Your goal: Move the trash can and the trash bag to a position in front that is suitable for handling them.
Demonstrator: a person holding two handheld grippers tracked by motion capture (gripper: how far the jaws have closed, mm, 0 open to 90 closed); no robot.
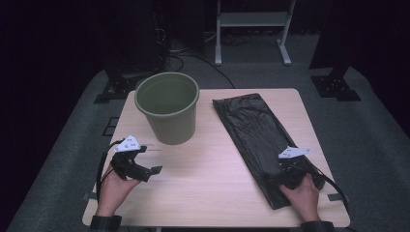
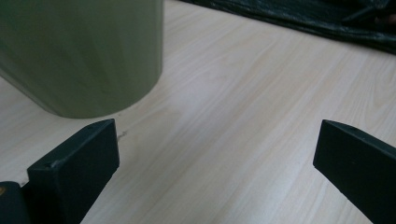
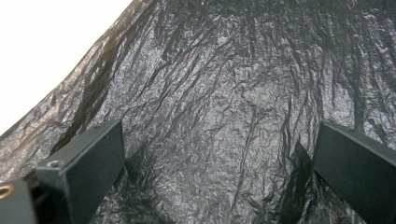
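Note:
An olive-green bucket (image 1: 169,106) stands upright at the back left of the light wooden table (image 1: 208,164). A black plastic bag (image 1: 256,140) lies flat along the right side. My left gripper (image 1: 147,166) rests near the front left, open, pointing toward the bucket's base (image 2: 84,56), with bare wood between its jaws. My right gripper (image 1: 290,166) hovers over the near end of the bag, open; crinkled black plastic (image 3: 224,107) shows between its jaws without being pinched.
Beyond the table a white metal frame (image 1: 251,29) and black stands (image 1: 333,82) sit on grey carpet, with cables near the back left. Bare wood lies between bucket and bag.

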